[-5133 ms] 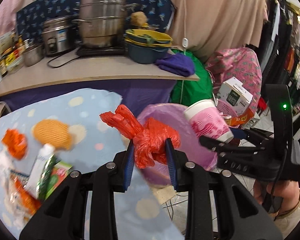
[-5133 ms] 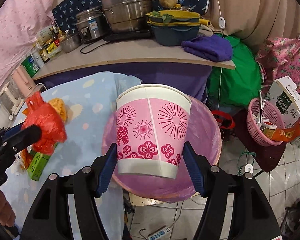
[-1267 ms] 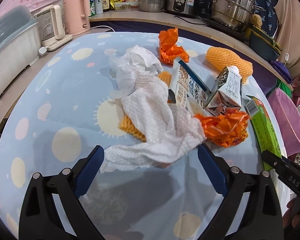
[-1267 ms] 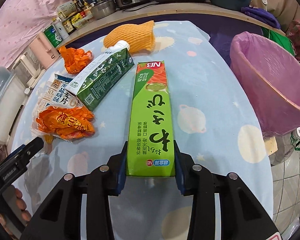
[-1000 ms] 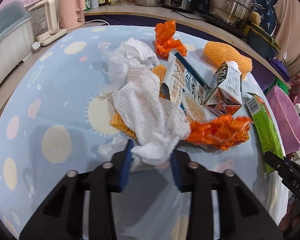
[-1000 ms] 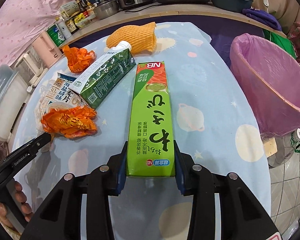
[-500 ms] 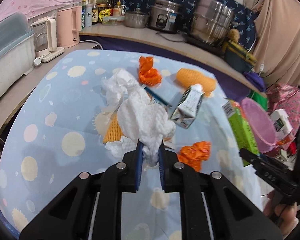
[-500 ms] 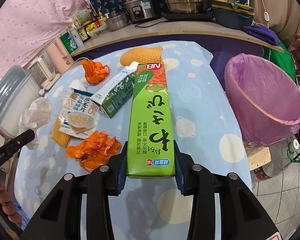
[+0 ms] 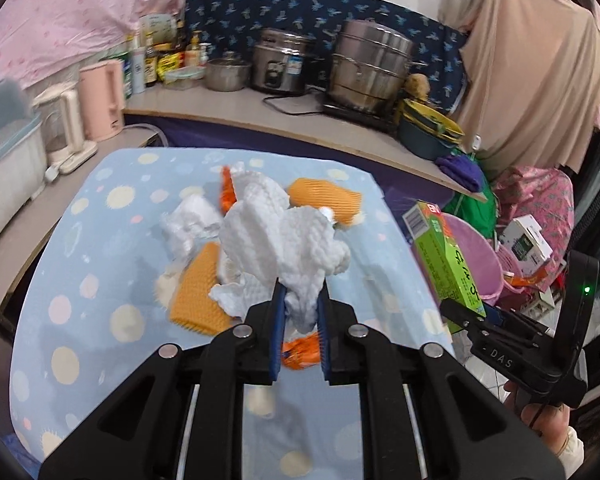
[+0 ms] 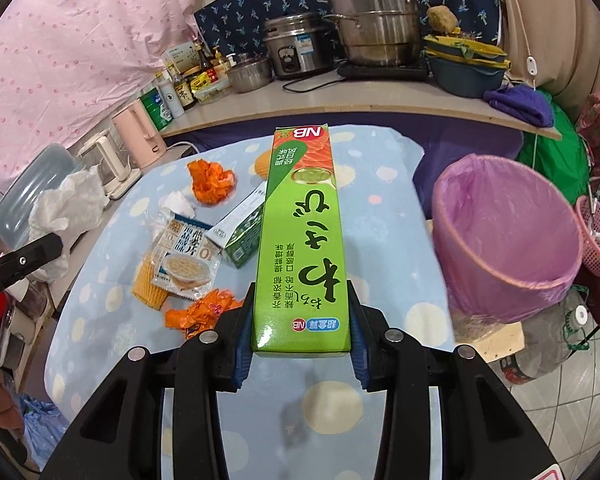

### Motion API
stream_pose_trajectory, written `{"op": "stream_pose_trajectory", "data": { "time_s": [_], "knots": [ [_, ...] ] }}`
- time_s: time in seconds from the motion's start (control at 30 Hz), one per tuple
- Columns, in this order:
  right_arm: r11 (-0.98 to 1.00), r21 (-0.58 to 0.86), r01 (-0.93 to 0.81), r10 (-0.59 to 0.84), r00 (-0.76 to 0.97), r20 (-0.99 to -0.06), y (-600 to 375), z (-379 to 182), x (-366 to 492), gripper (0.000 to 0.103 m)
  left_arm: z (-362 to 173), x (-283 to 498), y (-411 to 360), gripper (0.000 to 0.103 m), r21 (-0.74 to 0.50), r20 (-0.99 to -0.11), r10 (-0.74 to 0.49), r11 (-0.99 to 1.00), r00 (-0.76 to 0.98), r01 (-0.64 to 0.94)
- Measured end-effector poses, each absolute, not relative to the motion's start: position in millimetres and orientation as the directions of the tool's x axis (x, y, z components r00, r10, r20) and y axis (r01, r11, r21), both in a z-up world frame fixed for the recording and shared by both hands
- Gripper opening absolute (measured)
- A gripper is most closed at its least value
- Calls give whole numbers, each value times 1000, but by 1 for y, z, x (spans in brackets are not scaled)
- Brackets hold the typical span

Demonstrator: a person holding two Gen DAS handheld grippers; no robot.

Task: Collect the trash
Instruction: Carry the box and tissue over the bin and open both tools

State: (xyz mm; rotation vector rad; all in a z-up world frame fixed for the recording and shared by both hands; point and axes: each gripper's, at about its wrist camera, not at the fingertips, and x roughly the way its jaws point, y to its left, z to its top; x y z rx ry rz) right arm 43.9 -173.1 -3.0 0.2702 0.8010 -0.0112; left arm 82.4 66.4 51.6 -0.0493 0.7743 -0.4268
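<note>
- Pinching a crumpled white paper towel [image 9: 284, 240], the left gripper [image 9: 300, 320] had its blue-padded jaws pressed against the lower end of the wad, which stood lifted above the table [image 9: 100, 280]
- Gripping the near end of a long green carton [image 10: 302, 240], the right gripper [image 10: 300, 354] had its jaws clamped on the two long sides, with the carton pointing away from the camera and raised above the tablecloth
- The left wrist view showed the right gripper [image 9: 466, 314] low at the right edge, with the green carton [image 9: 446, 256] projecting from it toward the pink bin [image 9: 484, 256]
- The right wrist view showed the left gripper [image 10: 40, 250] at the far left, with the paper towel [image 10: 66, 208] bunched above its tip
- Loose trash lay on the blue spotted cloth just beyond the grippers: a crumpled orange wrapper [image 10: 204, 314], a yellow foam net sleeve [image 10: 148, 284] and a flat printed snack packet [image 10: 184, 258] partly over the sleeve
- A green-and-white drink carton [image 10: 240, 236] lay on its side next to the packet, partly hidden by the green carton
- A second crumpled orange wrapper [image 10: 211, 180] lay farther back on the cloth
- An orange foam net sleeve [image 9: 324, 198] lay near the far edge of the table
- The bin [image 10: 508, 236], lined with a pink bag, stood tilted off the right side of the table, mouth open
- A counter [image 10: 340, 100] behind the table carried steel pots [image 10: 372, 20], a rice cooker [image 10: 296, 48], bottles and a pink kettle [image 10: 138, 136]
</note>
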Motion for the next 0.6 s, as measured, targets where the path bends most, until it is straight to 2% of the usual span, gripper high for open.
{"op": "stream_pose_trajectory", "data": {
  "time_s": [0.27,0.43,0.6],
  "knots": [
    [954,202,223,-18,713,-701,-240,18,25,38,56,95,-52,14,-159,-677,-474,841,563,517],
    [933,161,321,-112,686,-719,-295,12,17,38,37,100,-134,14,-126,-700,-494,796,515,592],
    [907,173,385,-133,650,-748,-348,-4,18,38,12,105,-202,14,-96,-735,-485,766,474,635]
  ]
}}
